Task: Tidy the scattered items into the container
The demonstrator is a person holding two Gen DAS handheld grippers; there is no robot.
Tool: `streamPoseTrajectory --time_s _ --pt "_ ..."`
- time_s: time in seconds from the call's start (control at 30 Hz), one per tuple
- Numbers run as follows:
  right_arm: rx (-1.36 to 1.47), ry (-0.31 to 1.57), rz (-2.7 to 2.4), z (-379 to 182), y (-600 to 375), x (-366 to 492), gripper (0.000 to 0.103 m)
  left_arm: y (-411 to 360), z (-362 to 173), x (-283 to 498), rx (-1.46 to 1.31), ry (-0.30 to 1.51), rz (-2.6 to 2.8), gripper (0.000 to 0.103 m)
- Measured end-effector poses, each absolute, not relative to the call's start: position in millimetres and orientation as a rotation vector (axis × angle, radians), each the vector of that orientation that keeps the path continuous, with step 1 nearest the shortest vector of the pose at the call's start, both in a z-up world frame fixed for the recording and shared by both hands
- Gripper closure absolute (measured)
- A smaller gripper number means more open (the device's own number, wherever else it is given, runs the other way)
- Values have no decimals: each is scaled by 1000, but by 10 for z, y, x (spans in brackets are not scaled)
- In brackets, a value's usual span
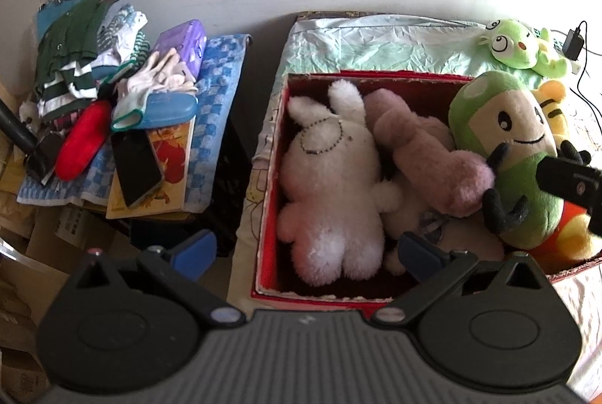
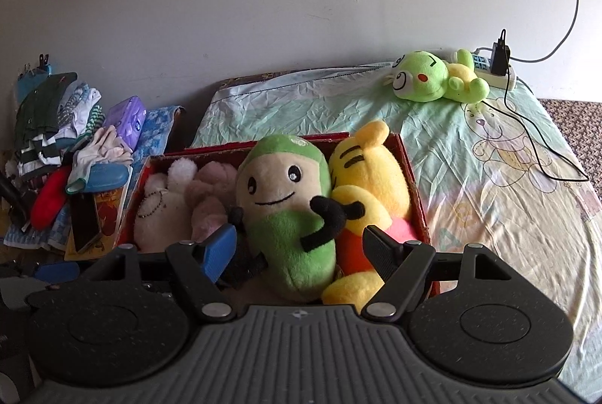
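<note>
- Gaping wide with nothing between its blue pads, the left gripper (image 1: 304, 248) hangs above the near edge of the red box (image 1: 269, 155).
- The right gripper (image 2: 299, 248) is likewise spread, straddling the green plush (image 2: 289, 216) without pinching it.
- The green plush stands upright in the box's right end, pressed against the yellow tiger plush (image 2: 370, 178).
- A white bunny (image 1: 327, 170) and pink plush (image 1: 432, 155) lie in the box's left part.
- A green frog plush (image 2: 436, 80) lies outside the box, on the far sheet (image 2: 489, 197), beside a power strip (image 2: 496, 71).
- Clothes (image 1: 75, 58) are piled far left.

Home bedroom, bed sheet (image 2: 470, 155), plush toys, clothes pile (image 1: 79, 46)
</note>
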State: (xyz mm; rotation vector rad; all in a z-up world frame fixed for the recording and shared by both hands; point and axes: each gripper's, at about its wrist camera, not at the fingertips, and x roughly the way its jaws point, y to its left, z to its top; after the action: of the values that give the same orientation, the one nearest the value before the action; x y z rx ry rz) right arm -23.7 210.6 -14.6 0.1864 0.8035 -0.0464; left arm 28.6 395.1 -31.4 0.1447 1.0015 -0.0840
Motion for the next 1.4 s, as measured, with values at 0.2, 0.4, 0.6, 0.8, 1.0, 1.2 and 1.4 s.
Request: streamPoseTrajectory --time_s 0.2,0.4,0.6,0.8,1.0,1.2,1.4 --pt "194 793 -77 -144 2087 -222 26 3951 -350 322 142 1016 -92 0" --pt "197 814 -75 -210 2113 -190 26 3945 -376 343 146 1022 -92 0" --pt "207 825 -68 -264 2162 -184 26 3996 -412 370 136 1035 -92 0" --pt "212 835 -67 -297 2190 -175 26 4018 -429 360 129 1031 -95 0" --pt "200 841 -65 -313 2211 -168 26 4016 -438 335 117 1020 -113 0" --pt "170 830 -74 -290 2241 -178 26 4040 -457 335 103 1019 -106 0" --pt "144 816 -79 -271 2250 -171 26 4050 -412 283 109 989 -93 0"
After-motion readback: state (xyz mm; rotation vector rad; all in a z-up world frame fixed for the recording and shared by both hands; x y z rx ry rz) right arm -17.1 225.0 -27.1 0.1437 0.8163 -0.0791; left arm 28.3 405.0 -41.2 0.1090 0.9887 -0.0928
